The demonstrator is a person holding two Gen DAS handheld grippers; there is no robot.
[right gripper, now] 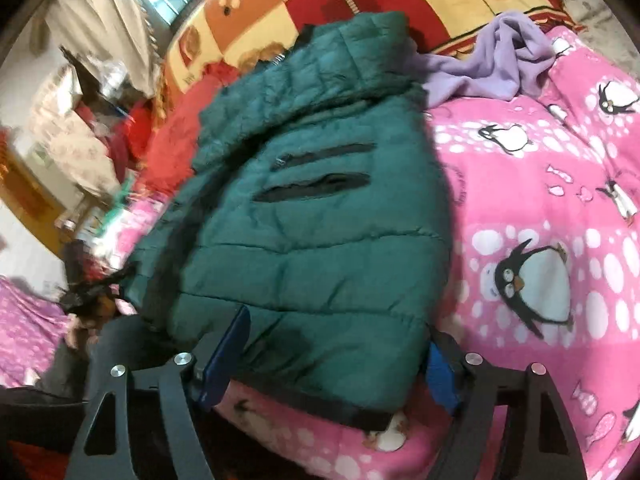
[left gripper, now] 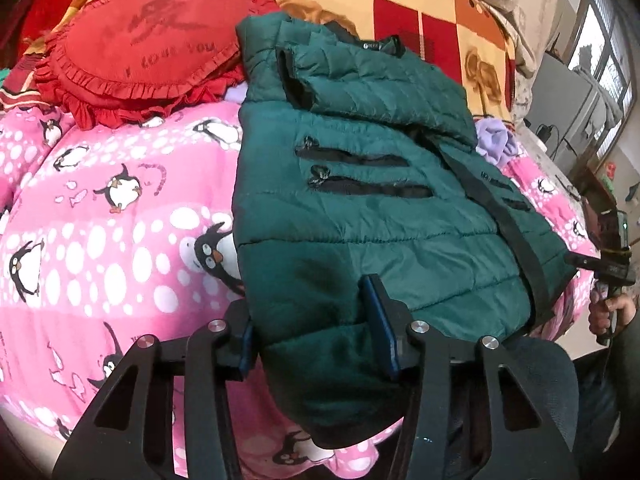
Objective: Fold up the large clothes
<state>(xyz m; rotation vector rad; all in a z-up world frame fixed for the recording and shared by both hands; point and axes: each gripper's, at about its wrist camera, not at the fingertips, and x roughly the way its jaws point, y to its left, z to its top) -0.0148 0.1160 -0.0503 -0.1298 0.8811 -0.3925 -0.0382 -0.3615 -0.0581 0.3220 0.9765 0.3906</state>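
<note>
On a bed spread with a pink penguin blanket (left gripper: 100, 240), a green jacket (left gripper: 360, 208) lies flat with its sleeves crossed over the chest, its hem toward the cameras and hanging partly over the blanket's edge. A red cushion (left gripper: 136, 60) sits just beside its left shoulder and a lilac garment (right gripper: 492, 60) near its right.

The risk from here is a lopsided fold: the padding is thick and slick, so a shallow bite could let a corner slip out during the lift, and the loosely laid sleeves could slide off the chest. If the two hands rise unevenly, the hem would land crooked.

The left claw (left gripper: 316, 344) stands partly open, straddling the jacket's left hem corner; its right finger lies on top of the fabric and its left finger sits at the jacket's side edge, but whether the pads yet press cannot be told. The right claw (right gripper: 336, 356) is wider, its fingers set either side of the right hem corner with the fabric between them and no squeeze visible.
</note>
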